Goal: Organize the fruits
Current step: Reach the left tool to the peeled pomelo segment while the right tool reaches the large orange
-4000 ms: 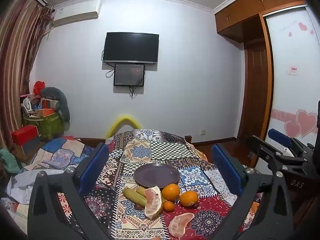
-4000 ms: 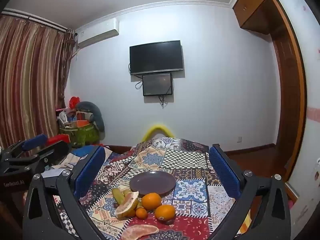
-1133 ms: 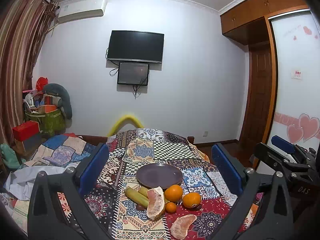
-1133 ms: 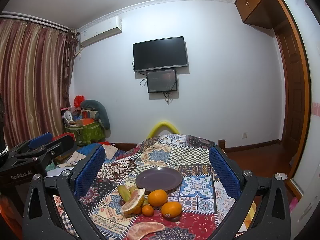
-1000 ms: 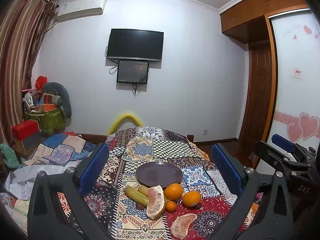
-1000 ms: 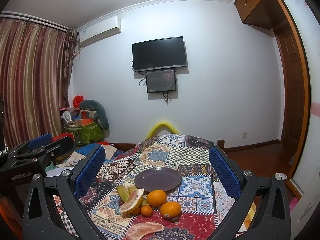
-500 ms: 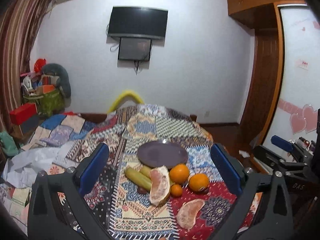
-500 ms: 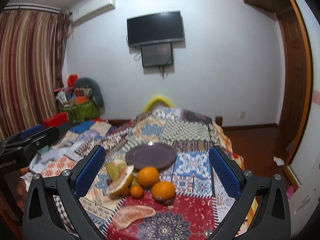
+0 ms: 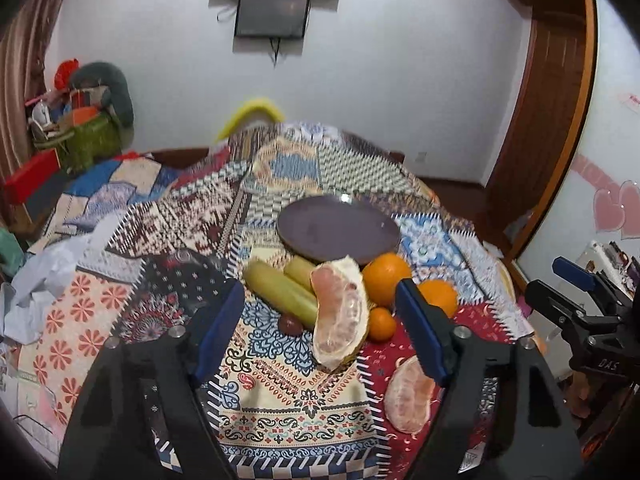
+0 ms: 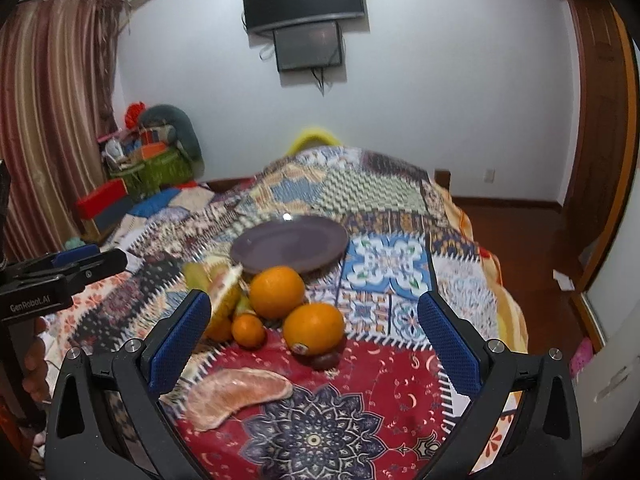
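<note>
Dark purple plate [image 9: 338, 228] bare, nothing on it, lying flat on the patchwork tablecloth [image 9: 280, 412] toward the table's far edge. Fruit bunched on the cloth just off the plate's near rim: two green-yellow pieces [image 9: 280, 294] side by side, an upright pomelo wedge [image 9: 340, 316] leaning against them, a big orange [image 9: 386, 278] touching the rim, a second orange [image 10: 314, 328] beside it, a small mandarin [image 10: 248, 331] tucked between. Loose pomelo segment [image 10: 236, 396] lying alone nearer the table's front edge. Left gripper [image 9: 320, 336] spread wide, holding nothing, framing the pomelo wedge. Right gripper [image 10: 314, 332] likewise apart and unloaded, over the oranges.
</note>
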`<act>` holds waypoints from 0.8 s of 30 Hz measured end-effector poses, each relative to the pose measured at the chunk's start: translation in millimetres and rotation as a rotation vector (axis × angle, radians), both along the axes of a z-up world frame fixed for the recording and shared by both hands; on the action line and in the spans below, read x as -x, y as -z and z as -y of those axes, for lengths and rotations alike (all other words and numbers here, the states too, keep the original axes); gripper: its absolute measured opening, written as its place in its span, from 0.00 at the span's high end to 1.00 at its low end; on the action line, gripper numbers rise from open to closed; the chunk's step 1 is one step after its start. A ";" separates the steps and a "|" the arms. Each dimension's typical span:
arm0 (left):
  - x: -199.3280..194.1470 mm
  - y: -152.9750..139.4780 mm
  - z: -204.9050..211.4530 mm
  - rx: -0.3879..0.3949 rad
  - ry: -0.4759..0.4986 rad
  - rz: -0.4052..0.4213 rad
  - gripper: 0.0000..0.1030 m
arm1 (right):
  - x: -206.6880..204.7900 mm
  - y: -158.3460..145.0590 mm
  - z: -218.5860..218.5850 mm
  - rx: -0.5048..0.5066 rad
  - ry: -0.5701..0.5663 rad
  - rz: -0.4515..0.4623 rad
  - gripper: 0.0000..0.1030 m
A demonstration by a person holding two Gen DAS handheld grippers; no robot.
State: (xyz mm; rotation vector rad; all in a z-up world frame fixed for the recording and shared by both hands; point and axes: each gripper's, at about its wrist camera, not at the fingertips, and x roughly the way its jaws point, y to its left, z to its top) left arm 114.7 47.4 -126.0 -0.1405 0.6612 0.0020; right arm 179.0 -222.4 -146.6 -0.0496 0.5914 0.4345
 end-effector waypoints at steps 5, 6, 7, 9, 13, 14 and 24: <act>-18.3 18.5 3.2 -0.005 0.005 -0.056 0.28 | -15.2 18.1 -1.2 0.020 -0.017 -0.062 0.13; -23.0 23.2 4.1 -0.003 0.008 -0.069 0.28 | -18.2 21.9 -1.3 0.024 -0.018 -0.071 0.14; -26.4 26.1 4.6 -0.001 0.012 -0.081 0.28 | -20.7 25.0 -2.1 0.026 -0.021 -0.077 0.16; -33.4 33.3 6.1 0.001 0.013 -0.100 0.28 | -26.7 31.8 -2.4 0.036 -0.020 -0.098 0.20; -52.9 50.9 6.2 0.027 0.018 -0.155 0.28 | -39.3 43.5 -4.6 0.041 -0.028 -0.144 0.20; -56.7 54.3 6.5 0.036 0.020 -0.165 0.28 | -41.9 47.0 -4.7 0.039 -0.034 -0.159 0.20; -83.5 76.0 21.1 0.039 0.069 -0.216 0.28 | -59.2 64.7 -16.4 0.068 -0.075 -0.199 0.20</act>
